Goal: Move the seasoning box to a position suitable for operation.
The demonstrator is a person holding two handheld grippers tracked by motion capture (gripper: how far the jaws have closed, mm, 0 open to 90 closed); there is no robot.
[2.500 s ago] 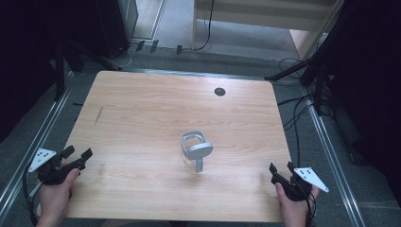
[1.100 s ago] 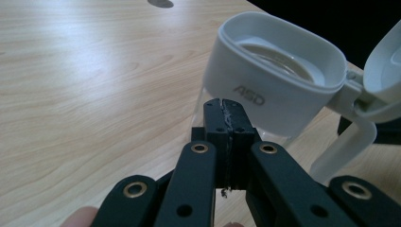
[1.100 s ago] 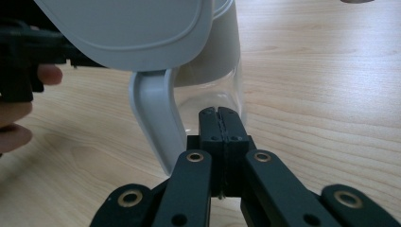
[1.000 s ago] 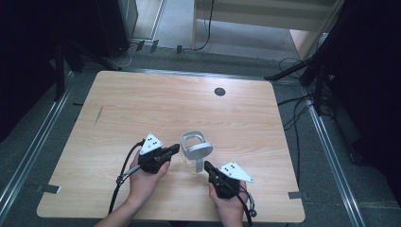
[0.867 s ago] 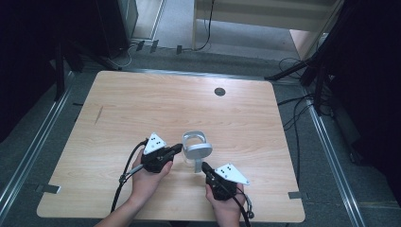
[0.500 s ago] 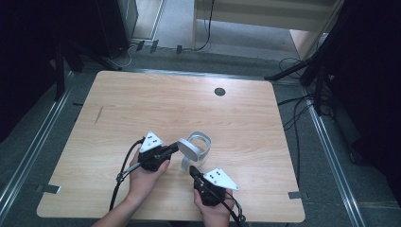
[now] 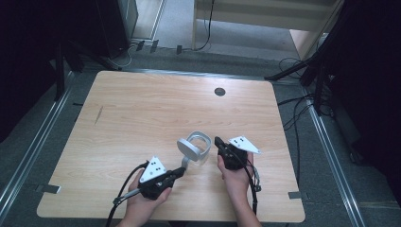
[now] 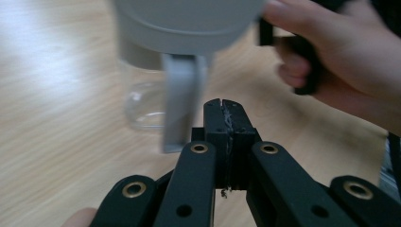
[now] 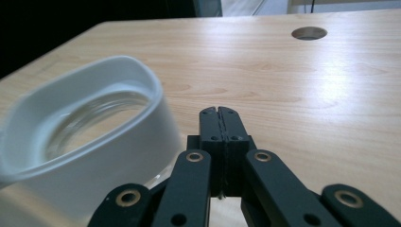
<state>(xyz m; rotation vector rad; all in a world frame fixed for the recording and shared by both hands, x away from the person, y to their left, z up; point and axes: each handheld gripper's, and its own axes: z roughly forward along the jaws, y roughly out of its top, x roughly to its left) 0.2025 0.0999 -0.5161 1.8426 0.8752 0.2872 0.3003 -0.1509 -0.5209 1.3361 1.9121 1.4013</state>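
So since the earlier shots we've brought both grippers in from the counter's near corners, and the glass jug (image 7: 196, 149) has tipped and shifted a bit between them; it sits mid-counter, nearer our edge, lid flipped up.

Left of the jug, our left gripper (image 7: 181, 171) has its jaws pressed together with nothing in them, tip just below the grey handle (image 8: 182, 101), beside it rather than around it.

Right of the jug, our right gripper (image 7: 218, 142) is also closed and empty, tip right up against the white rim (image 9: 118, 66). We can't tell if it's actually touching.

Looks to us like we're at the approach step, no grasp yet. Next move probably calls for opening the left jaws around the handle while the right steadies the jug's body.
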